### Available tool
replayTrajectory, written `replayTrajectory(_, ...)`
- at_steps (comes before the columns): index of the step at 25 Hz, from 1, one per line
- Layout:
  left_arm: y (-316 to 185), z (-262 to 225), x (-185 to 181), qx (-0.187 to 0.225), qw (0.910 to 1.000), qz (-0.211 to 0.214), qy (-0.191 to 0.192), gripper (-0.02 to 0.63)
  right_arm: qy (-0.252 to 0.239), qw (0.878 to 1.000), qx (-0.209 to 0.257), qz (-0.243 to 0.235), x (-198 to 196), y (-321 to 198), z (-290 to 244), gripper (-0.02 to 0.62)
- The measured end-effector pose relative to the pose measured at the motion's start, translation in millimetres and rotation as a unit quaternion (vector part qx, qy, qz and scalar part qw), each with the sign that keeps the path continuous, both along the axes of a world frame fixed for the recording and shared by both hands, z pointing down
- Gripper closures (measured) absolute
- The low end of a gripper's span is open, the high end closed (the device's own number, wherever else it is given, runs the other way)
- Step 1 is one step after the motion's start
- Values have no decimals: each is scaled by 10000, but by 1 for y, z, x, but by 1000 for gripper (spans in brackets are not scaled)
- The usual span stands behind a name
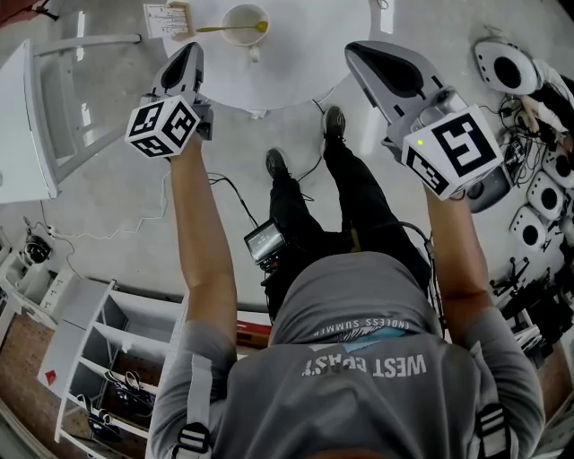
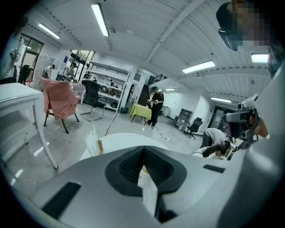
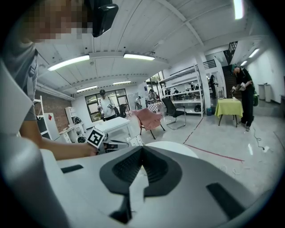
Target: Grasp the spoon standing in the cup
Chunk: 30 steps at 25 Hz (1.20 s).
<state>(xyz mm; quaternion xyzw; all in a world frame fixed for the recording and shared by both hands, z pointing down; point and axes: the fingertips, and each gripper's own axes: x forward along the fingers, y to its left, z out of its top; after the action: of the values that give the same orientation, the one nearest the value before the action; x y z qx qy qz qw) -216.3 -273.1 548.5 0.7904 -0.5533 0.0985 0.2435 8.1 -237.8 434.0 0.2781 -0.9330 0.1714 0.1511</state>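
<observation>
The cup (image 1: 242,14) looks glazed and glossy, the spoon (image 1: 220,29) smooth plastic, the table (image 1: 305,54) smooth and matt

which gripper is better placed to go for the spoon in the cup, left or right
Left, probably. The left gripper is nearer the cup, and the spoon has its handle sticking out toward that side. The right gripper is farther off. Both have their jaws shut, so either must open first.
</observation>
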Motion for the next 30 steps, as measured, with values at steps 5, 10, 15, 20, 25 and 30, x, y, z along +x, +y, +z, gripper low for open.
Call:
replayTrajectory(5,-6,9,-5,-67,9999,-127,84,603,24,10000,-48,14,2,0,4,594)
replayTrajectory(10,-14,16,-3,-87,9997,-169,165,601,43,9999,-93,28,4,0,10,594)
replayTrajectory(15,-21,23,-2,-153,9993,-225,248,564,53,9999,-130,33,4,-1,13,594)
replayTrajectory(20,-24,27,-1,-159,9992,-250,274,502,75,9998,-164,37,5,-2,19,594)
replayTrajectory(25,-28,31,1,-165,9990,-285,302,472,86,9998,-199,32,6,-2,22,594)
replayTrajectory(30,-31,34,3,-175,9988,-304,337,469,101,9996,-245,33,7,-1,26,594)
